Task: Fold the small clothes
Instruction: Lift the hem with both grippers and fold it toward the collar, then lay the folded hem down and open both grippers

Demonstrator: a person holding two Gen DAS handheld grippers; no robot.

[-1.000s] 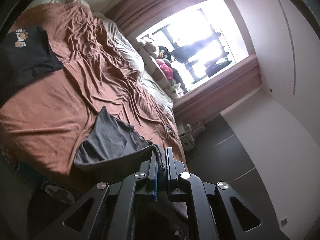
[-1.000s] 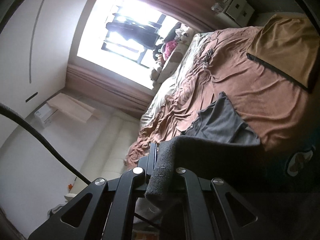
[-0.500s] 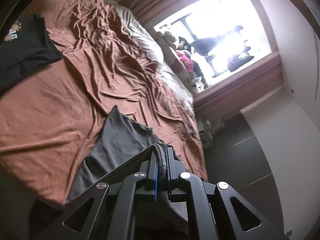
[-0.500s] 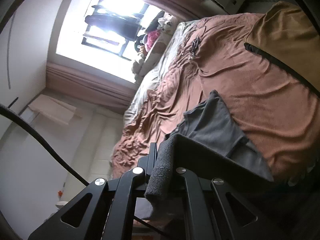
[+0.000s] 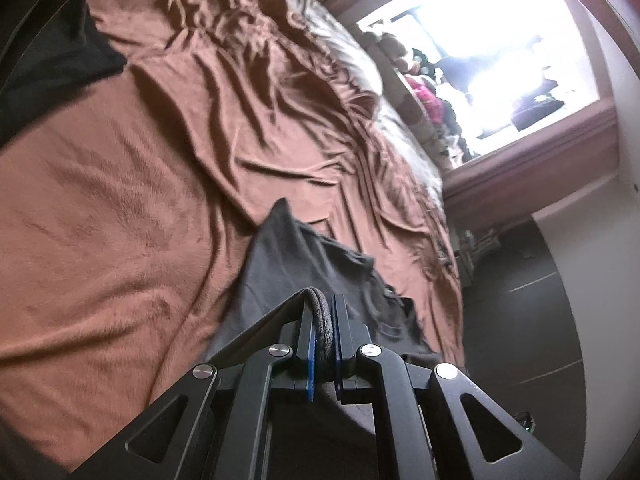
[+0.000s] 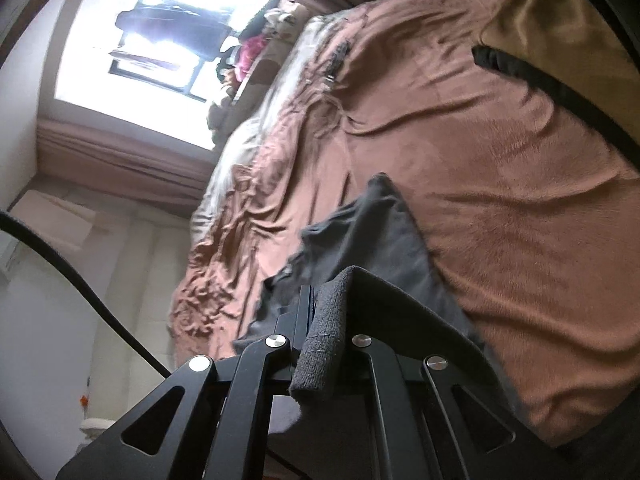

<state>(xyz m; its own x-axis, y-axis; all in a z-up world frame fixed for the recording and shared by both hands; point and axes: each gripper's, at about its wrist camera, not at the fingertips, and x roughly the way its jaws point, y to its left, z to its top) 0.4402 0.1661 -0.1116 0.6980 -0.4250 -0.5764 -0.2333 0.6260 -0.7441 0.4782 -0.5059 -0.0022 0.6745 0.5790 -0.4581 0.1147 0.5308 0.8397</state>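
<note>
One grey garment (image 5: pixel 304 264), two grippers (image 5: pixel 323 320)

- My left gripper (image 5: pixel 323 312) was closed, its two blue-edged fingers (image 5: pixel 308 344) pressed tight on a rolled hem of the grey garment (image 5: pixel 296 264), which bulged up between the tips.
- Its black linkage arms fanned out below, toward the camera, and the fingers pointed forward over the cloth.
- My right gripper (image 6: pixel 325 300) was also clamped, with a thick fold of the same grey garment (image 6: pixel 372 232) caught between its fingers and hanging back over the linkage.
- On that side the fold covered the right finger almost wholly; only the left finger's thin edge (image 6: pixel 305 300) showed.
- Both grippers were held tilted, so each view sat rotated.
</note>
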